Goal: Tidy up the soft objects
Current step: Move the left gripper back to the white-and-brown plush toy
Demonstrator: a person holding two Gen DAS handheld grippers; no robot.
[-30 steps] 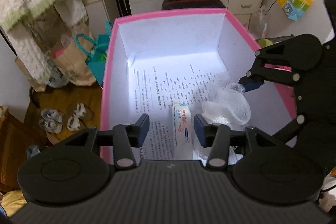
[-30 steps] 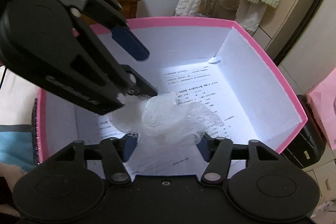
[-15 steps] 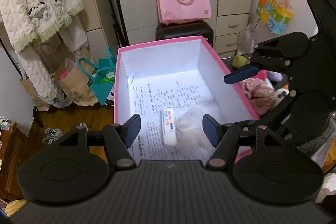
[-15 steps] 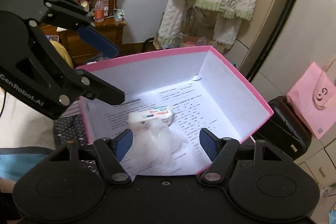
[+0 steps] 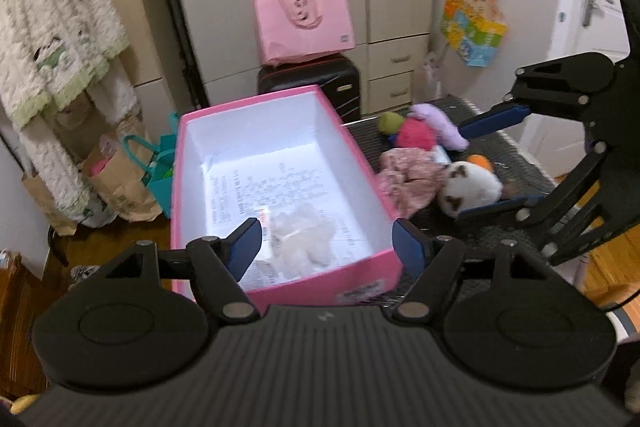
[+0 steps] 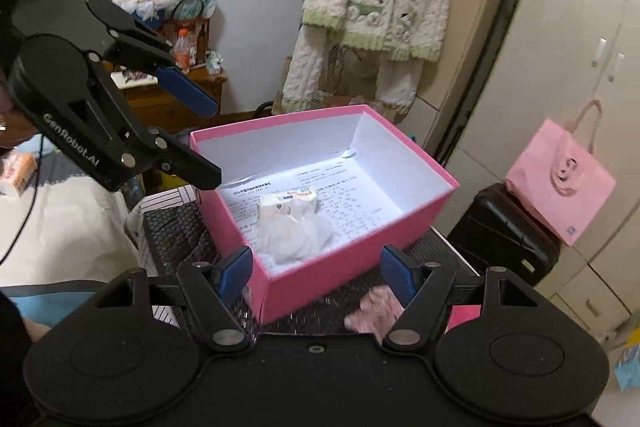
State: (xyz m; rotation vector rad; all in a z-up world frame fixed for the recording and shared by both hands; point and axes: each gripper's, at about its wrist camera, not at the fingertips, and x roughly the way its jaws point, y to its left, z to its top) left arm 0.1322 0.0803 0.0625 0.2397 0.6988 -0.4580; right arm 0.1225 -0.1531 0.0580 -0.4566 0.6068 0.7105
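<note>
A pink box (image 5: 382, 187) with white walls stands on a dark woven table (image 5: 480, 227). Inside it lie a white mesh bundle (image 5: 302, 237) and a small white packet (image 6: 289, 201) on printed paper. The box (image 6: 340, 275) and bundle (image 6: 296, 239) also show in the right wrist view. My left gripper (image 5: 326, 247) is open and empty above the box's near end. My right gripper (image 6: 316, 273) is open and empty over the box's near corner. Soft toys lie right of the box: a white plush (image 5: 470, 189), a pink floral cloth (image 5: 408, 179), a red ball (image 5: 414, 135).
A pink paper bag (image 5: 304, 21) sits on a black suitcase (image 5: 308, 83) behind the box. Paper bags (image 5: 120, 183) stand on the floor at left under hanging fleece clothes (image 5: 52, 39). A wooden cabinet (image 6: 160, 99) stands behind the left gripper in the right wrist view.
The right gripper opened and let the white mesh bundle drop into the box. Both grippers have pulled back and up, away from the box.
</note>
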